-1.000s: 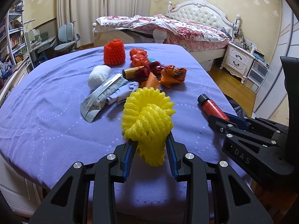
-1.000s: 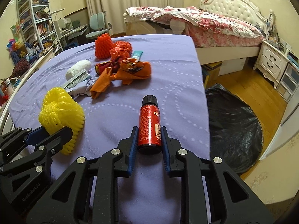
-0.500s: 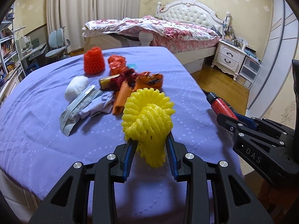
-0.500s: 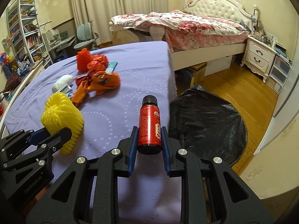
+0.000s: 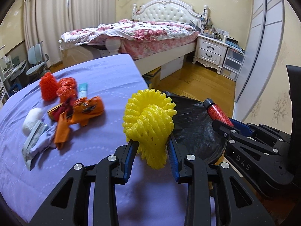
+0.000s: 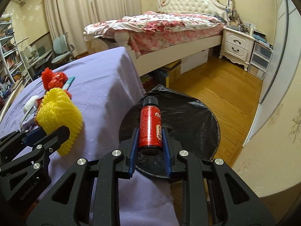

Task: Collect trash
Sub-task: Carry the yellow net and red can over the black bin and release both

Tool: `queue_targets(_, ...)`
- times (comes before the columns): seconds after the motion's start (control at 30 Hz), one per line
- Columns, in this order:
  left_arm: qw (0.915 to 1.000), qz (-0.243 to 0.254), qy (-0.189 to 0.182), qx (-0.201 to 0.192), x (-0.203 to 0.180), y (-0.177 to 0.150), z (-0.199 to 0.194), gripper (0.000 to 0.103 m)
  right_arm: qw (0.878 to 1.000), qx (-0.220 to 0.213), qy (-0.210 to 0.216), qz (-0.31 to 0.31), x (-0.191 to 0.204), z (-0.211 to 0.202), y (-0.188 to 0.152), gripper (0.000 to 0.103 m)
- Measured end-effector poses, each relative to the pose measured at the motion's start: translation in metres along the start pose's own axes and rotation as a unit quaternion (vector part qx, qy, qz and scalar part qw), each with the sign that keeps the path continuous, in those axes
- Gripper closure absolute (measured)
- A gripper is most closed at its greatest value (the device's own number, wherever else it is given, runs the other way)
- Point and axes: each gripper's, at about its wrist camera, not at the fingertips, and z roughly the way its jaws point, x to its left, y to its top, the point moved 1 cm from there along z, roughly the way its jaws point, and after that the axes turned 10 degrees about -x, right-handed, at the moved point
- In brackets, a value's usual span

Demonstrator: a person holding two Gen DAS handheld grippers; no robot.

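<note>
My left gripper (image 5: 151,143) is shut on a yellow foam fruit net (image 5: 148,120), held above the right edge of the purple table (image 5: 105,79). My right gripper (image 6: 150,141) is shut on a small red bottle (image 6: 150,126) with a black cap, held over a black trash bag (image 6: 188,116) that lies open on the floor. From the left wrist view the red bottle (image 5: 218,113) shows at the right, with the trash bag (image 5: 195,128) below it. The yellow net (image 6: 58,116) shows at the left of the right wrist view. More trash remains on the table: a red foam net (image 5: 48,86), orange wrappers (image 5: 82,111), a white wad (image 5: 32,118).
A bed with a floral cover (image 6: 165,24) stands behind the table. A white nightstand (image 6: 237,45) and plastic drawers (image 6: 261,60) stand at the right on the wood floor (image 6: 222,86). Shelves and a desk chair (image 6: 62,50) are at the left.
Both grippers have swung to the right with their loads. The table's edge and the black bag came into view, and the bottle now hangs over the bag.
</note>
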Motion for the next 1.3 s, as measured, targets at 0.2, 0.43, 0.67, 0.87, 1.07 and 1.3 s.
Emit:
queue_targets(0.2, 0.9998, 0.016, -0.010, 0.008, -0.019, 0.013, 0.026, 0.069, 1.000, -0.001, -0.016, 0.011, -0.021, 0.010, 0.003, 0.080)
queue_targets(0.43, 0.9993, 0.027, -0.015, 0.020, -0.034, 0.023, 0.051, 0.069, 0.999, -0.003, -0.025, 0.025, -0.040, 0.025, 0.010, 0.080)
queue_targets(0.67, 0.9992, 0.030, -0.010, 0.026, -0.039, 0.023, 0.062, 0.069, 0.999, 0.003, -0.033, 0.039, -0.054, 0.036, 0.011, 0.080)
queue_targets(0.87, 0.9990, 0.031, -0.004, 0.033, -0.042, 0.022, 0.067, 0.069, 0.998, 0.008, -0.034, 0.044, -0.059, 0.044, 0.009, 0.080)
queue_targets(1.07, 0.9987, 0.039, 0.006, 0.032, -0.051, 0.023, 0.071, 0.053, 0.998, 0.016, -0.036, 0.052, -0.062, 0.050, 0.007, 0.080)
queue_targets(1.3, 0.9993, 0.021, 0.009, 0.030, -0.048, 0.026, 0.068, 0.029, 0.998, 0.017, -0.041, 0.053, -0.063, 0.053, 0.008, 0.079)
